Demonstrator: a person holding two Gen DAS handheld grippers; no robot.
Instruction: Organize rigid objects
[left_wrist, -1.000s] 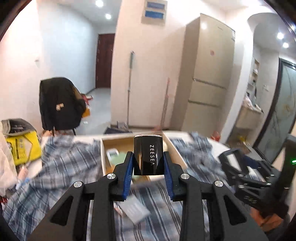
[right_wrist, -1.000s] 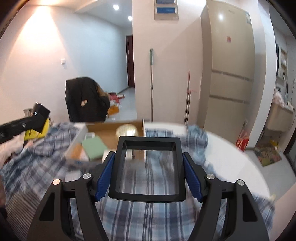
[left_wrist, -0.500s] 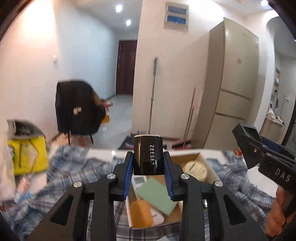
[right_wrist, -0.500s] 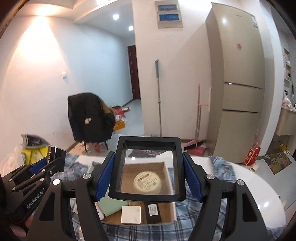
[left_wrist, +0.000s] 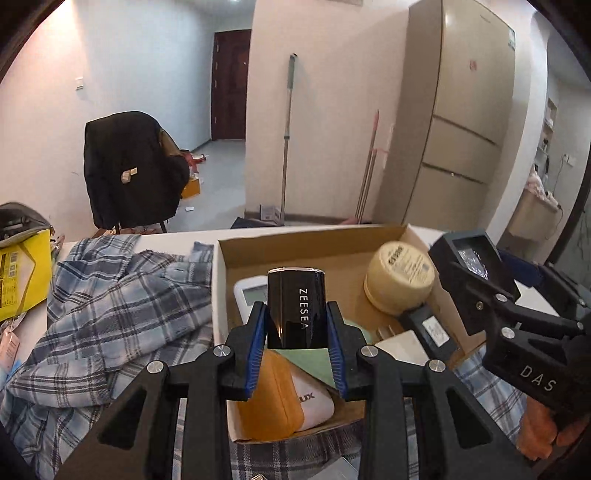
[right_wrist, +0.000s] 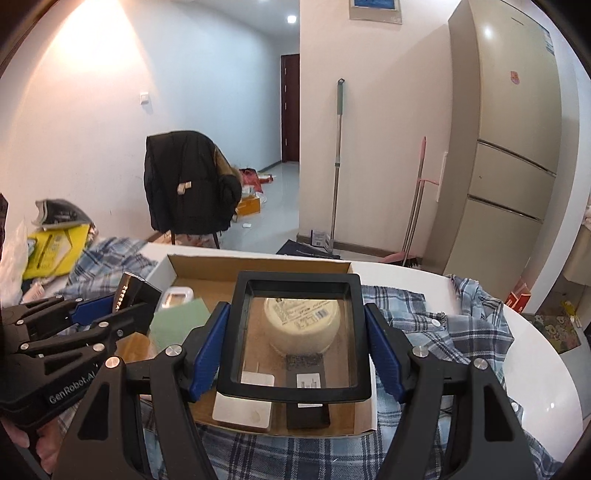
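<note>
While both grippers hang over it, the white table (right_wrist: 517, 354) carries a rumpled blue plaid cloth (left_wrist: 110, 314) and, on top of that, an open cardboard box (left_wrist: 314, 247) with white outer walls. Inside the box, a round cream tub (left_wrist: 400, 282) lies tilted against the far right corner, its printed label facing up and outward. A green card (right_wrist: 177, 323) lies over the middle of the box floor, with an orange pouch (left_wrist: 269, 402) near the front left wall and a white case (left_wrist: 314, 402) printed with letters just beside it. A white remote-like device with a grey screen (left_wrist: 251, 293) lies toward the back left. A flat white square adapter (right_wrist: 243, 406) and a black rectangular block with a white label (right_wrist: 308, 404) lie side by side at the front right.

The right gripper (right_wrist: 295, 336) clamps a black-framed clear tray (right_wrist: 295, 386) by its two side edges, held above the right half of the box so the tub shows through the clear pane. The left gripper (left_wrist: 297, 334) pinches a glossy black ZEESEA case (left_wrist: 295, 310) upright between its blue pads (left_wrist: 256, 343), above the box's left half.
</note>
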